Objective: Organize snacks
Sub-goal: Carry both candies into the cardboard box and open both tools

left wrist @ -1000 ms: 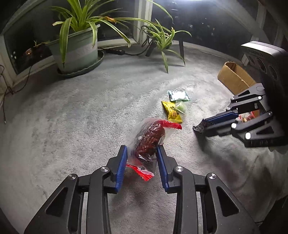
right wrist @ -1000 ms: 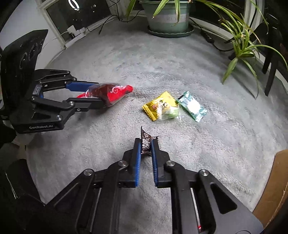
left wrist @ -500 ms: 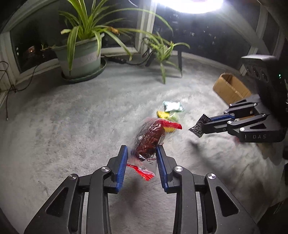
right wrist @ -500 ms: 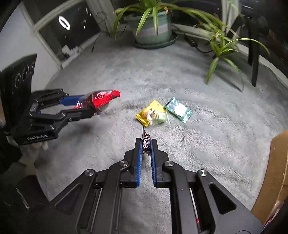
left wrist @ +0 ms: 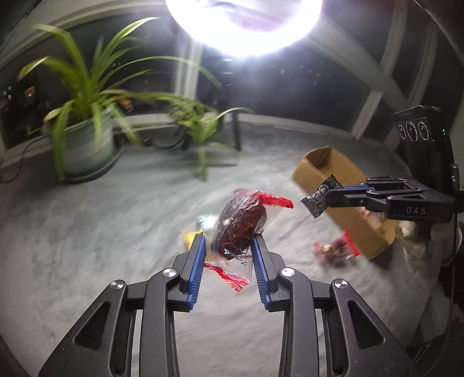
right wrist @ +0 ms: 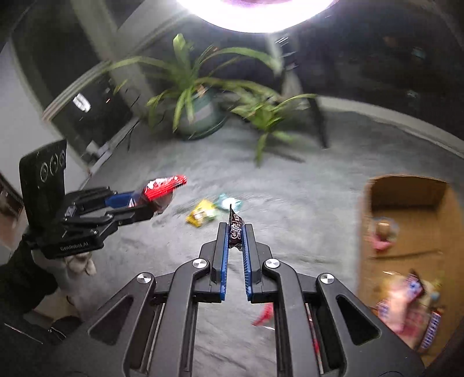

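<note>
My left gripper (left wrist: 228, 238) is shut on a clear packet with red ends (left wrist: 242, 223), dark snack inside, held above the grey carpet. The same packet (right wrist: 162, 190) shows at the left of the right wrist view, in the left gripper (right wrist: 145, 204). My right gripper (right wrist: 235, 227) is shut on a small dark wrapped snack (right wrist: 235, 230); in the left wrist view that snack (left wrist: 320, 198) hangs in front of the cardboard box (left wrist: 345, 188). The open box (right wrist: 406, 232) lies at right with several packets inside. A yellow packet (right wrist: 200, 216) and a green packet (right wrist: 227, 203) lie on the carpet.
A big potted plant (left wrist: 87, 139) and a smaller plant (left wrist: 200, 127) stand by the dark windows at the back. A red packet (left wrist: 336, 249) lies on the carpet beside the box. A bright round lamp (left wrist: 246, 23) glares overhead.
Both grippers have risen and tilted up, each keeping its snack. The right gripper has swung right toward the box, which now shows its inside. The floor packets sit lower and partly hidden.
</note>
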Available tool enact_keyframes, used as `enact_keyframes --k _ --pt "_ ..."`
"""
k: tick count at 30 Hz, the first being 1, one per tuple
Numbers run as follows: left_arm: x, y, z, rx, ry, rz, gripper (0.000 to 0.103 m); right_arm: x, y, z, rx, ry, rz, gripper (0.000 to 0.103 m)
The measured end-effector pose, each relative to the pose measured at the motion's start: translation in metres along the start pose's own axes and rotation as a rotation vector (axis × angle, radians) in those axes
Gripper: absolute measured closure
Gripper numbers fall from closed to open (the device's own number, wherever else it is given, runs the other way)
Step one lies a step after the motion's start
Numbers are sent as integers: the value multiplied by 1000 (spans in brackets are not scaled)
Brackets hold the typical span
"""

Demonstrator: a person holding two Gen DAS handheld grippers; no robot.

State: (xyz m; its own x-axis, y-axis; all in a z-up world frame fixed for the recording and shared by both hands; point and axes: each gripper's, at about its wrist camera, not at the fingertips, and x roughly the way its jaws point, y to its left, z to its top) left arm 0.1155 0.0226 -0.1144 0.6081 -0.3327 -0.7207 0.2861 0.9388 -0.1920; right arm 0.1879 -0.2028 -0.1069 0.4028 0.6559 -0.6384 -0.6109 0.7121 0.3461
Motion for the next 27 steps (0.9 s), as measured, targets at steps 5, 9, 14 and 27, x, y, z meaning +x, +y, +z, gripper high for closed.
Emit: enact_keyframes --k 5,9,14,27 --pt "14 -36 20 50 -17 -71 72 -47 -34 -7 69 -66 -89 94" --pt "25 -66 34 96 -26 -119 72 -74 -59 -16 115 -94 -150 94" --pt "46 -96 51 131 -20 -167 72 -99 -91 -27 174 -119 -226 94" --pt "106 -175 88 225 8 -212 72 -117 -148 -50 286 -116 -319 94"
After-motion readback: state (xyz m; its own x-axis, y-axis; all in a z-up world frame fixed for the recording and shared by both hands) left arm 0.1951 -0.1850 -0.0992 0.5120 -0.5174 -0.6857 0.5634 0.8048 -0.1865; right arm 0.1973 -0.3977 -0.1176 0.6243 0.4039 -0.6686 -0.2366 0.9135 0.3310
